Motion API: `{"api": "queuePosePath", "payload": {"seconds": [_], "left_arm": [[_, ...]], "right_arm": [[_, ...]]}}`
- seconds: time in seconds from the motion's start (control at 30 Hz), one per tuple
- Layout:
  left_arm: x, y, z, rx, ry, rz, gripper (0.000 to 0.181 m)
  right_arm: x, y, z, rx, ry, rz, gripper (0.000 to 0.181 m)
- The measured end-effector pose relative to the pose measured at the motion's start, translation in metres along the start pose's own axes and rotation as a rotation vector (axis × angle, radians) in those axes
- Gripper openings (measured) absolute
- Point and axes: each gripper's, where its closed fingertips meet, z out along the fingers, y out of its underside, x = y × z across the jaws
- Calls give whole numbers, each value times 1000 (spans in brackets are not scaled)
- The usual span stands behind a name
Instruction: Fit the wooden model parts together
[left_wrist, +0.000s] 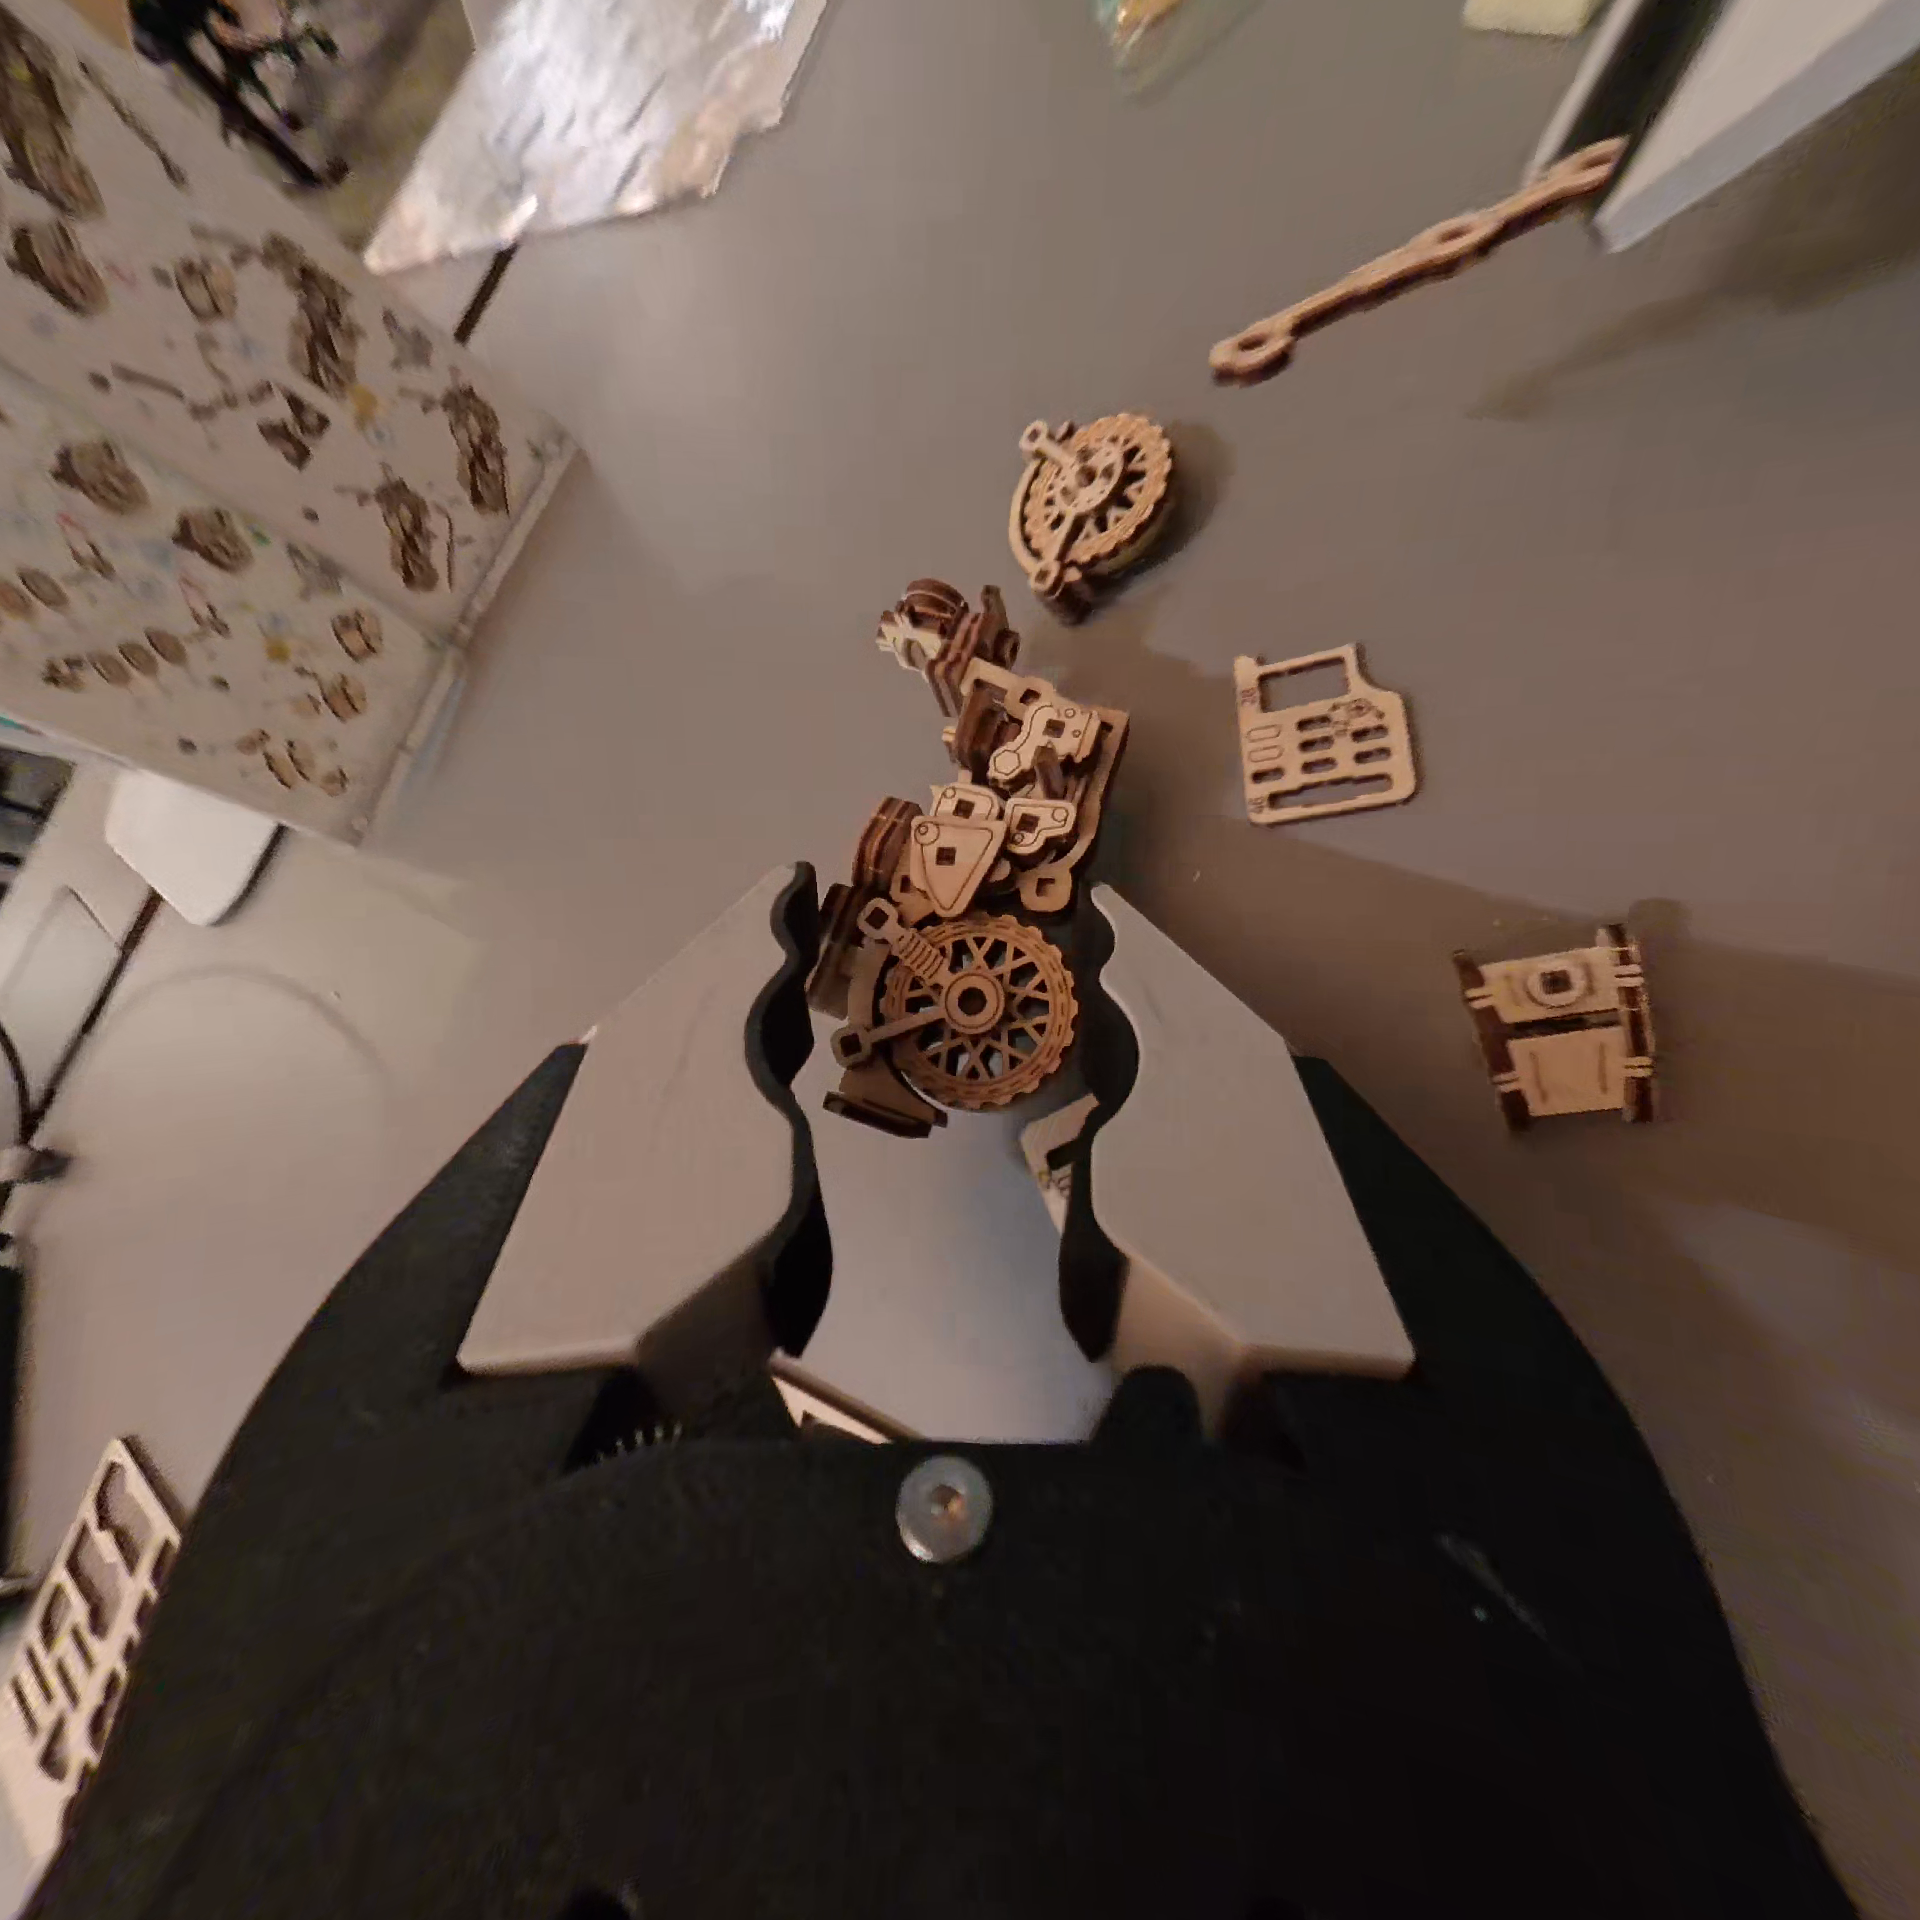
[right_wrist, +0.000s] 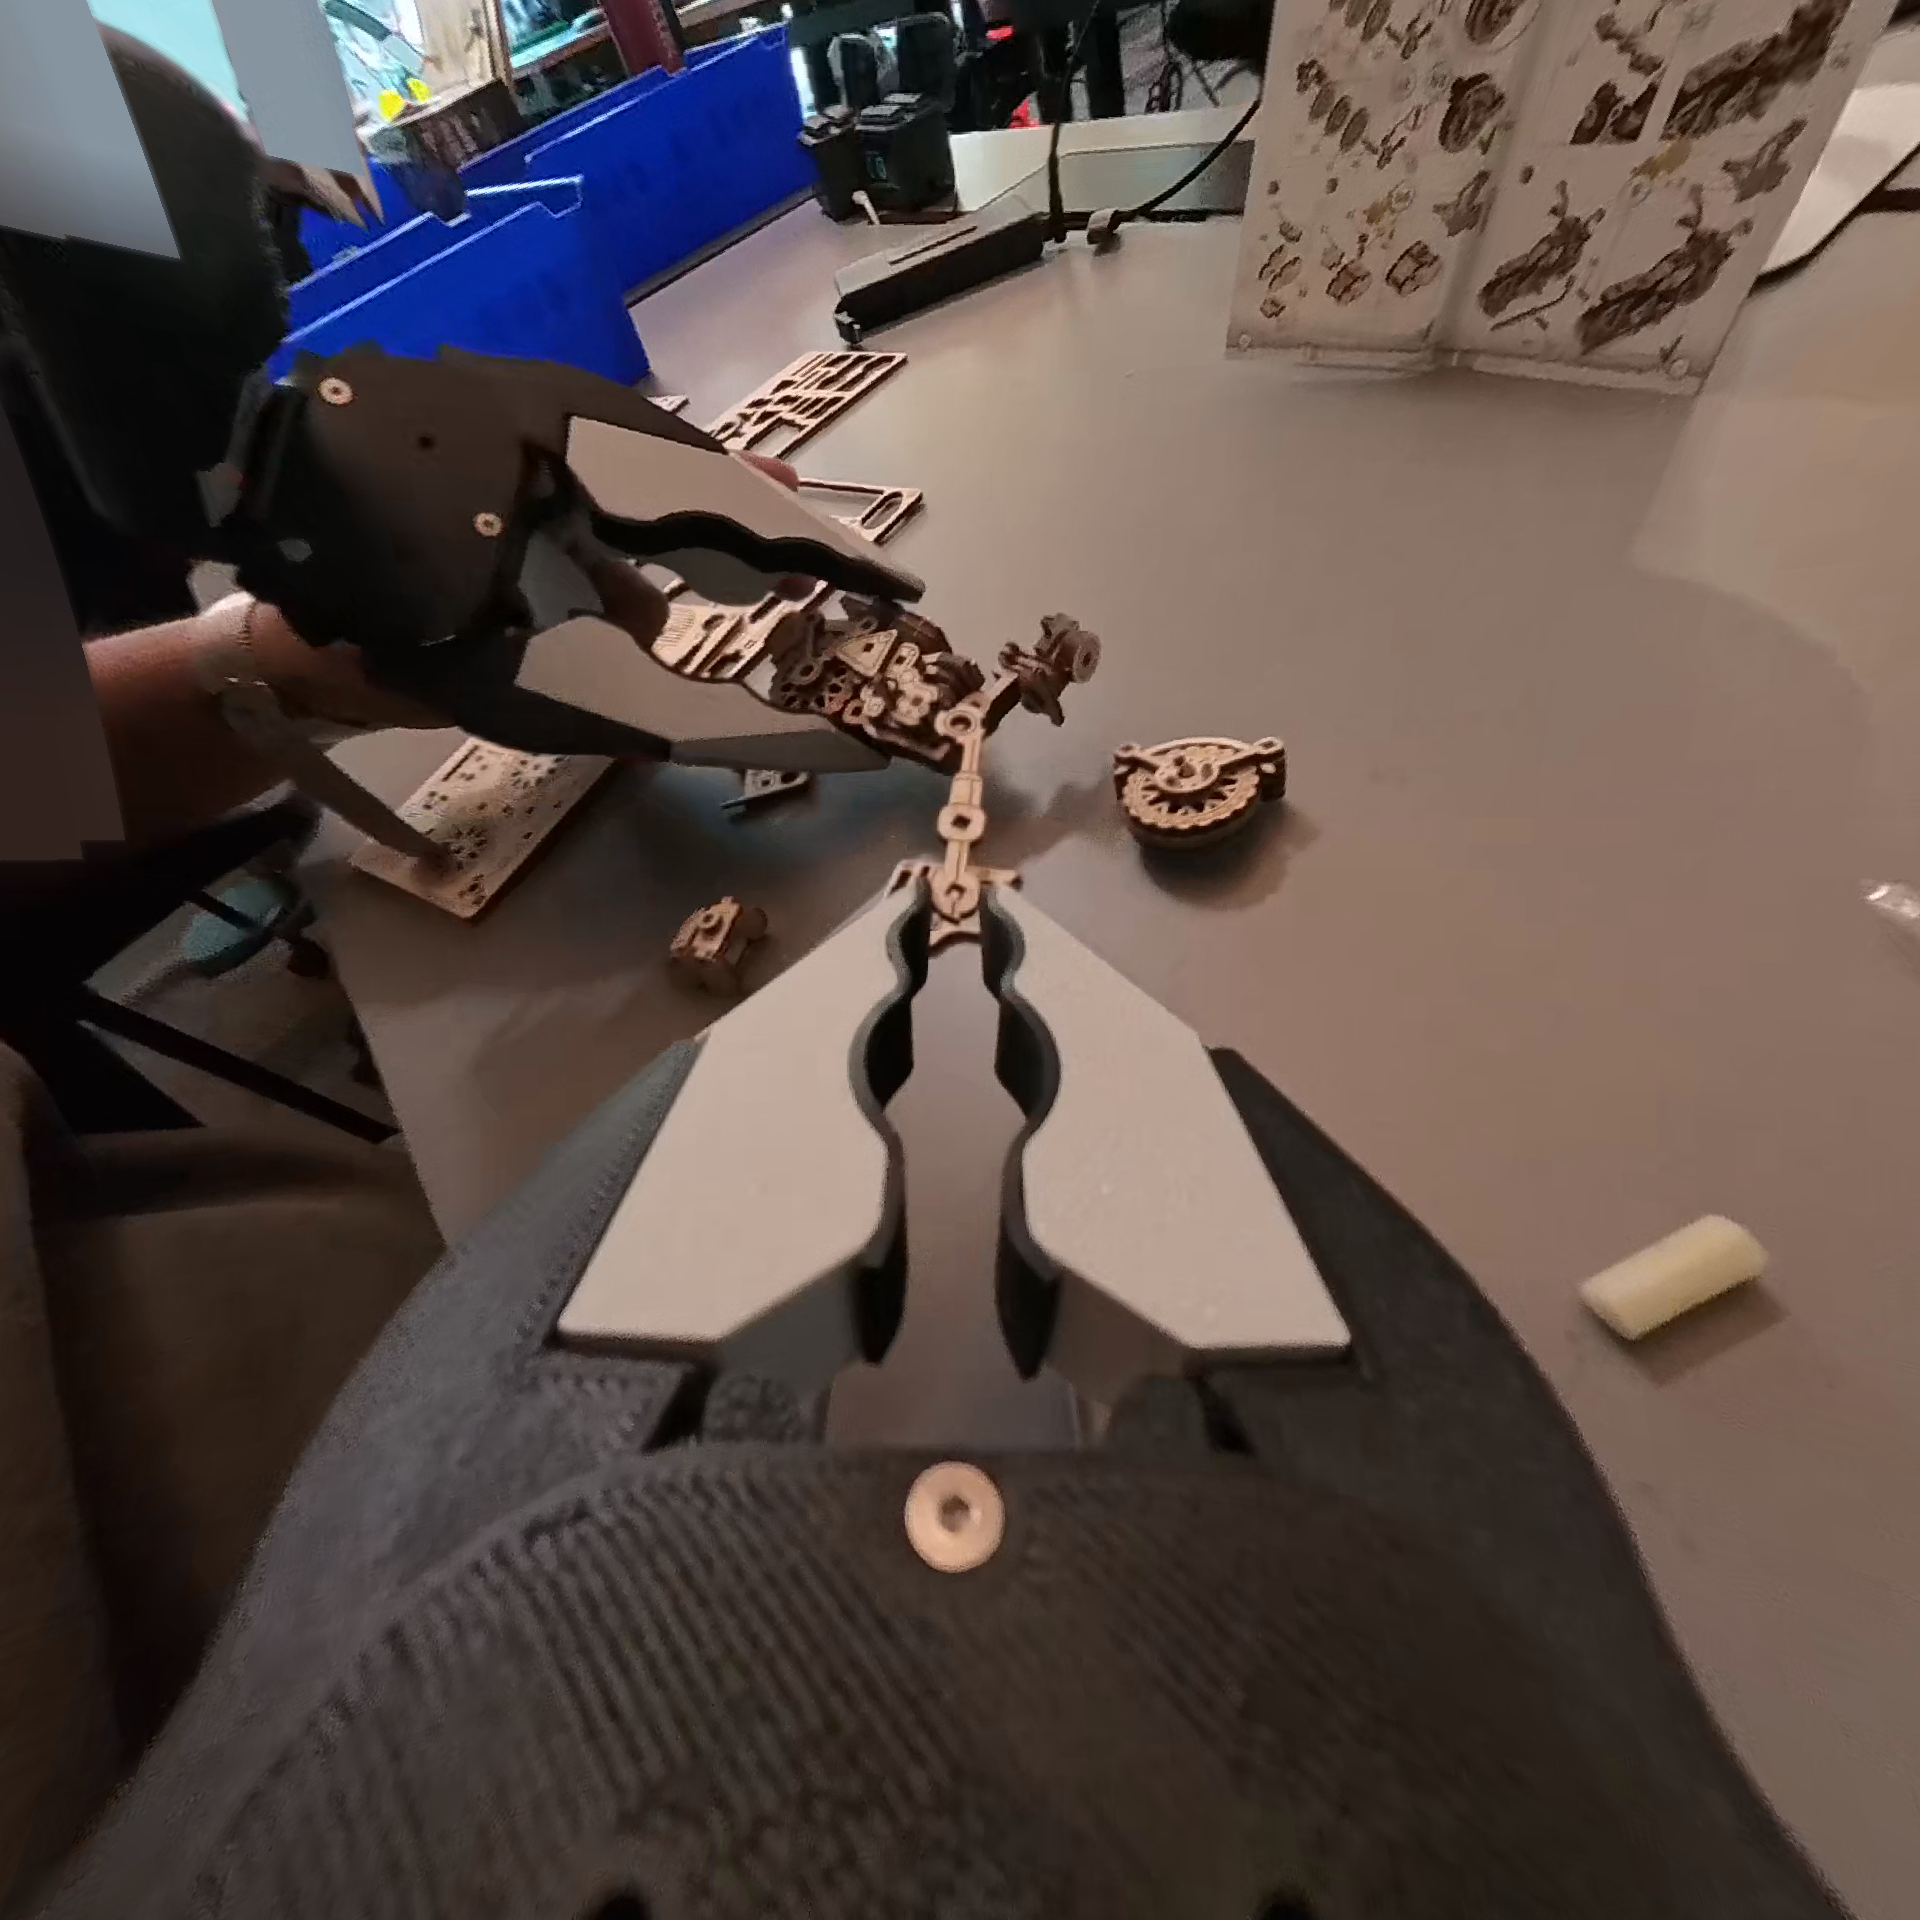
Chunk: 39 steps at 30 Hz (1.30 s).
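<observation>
My left gripper is clamped on the model, lifted off the table. My right gripper pinches 1 end of the strip, its far end touching the model. I'd keep the left dead steady, line that end up square, then press gently. Spare wheel sits just beside.

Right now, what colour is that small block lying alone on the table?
Pale cream-yellow block, clearest in the right wrist view.
</observation>
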Motion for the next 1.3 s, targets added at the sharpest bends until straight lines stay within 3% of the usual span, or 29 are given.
{"api": "queuePosePath", "payload": {"seconds": [0.3, 0.6, 1.0, 1.3], "left_arm": [[17, -30, -11, 120, -61, 166, 47], [22, -39, -16, 154, -66, 178, 47], [22, -48, -21, 204, -65, 138, 46], [21, -46, -21, 197, -65, 129, 47]], "right_arm": [[2, -14, 3, 66, 106, -56, 7], [2, -15, 4, 76, 128, -91, 7], [-1, -23, 1, 106, 237, -314, 7], [1, -23, 0, 108, 256, -331, 7]]}}
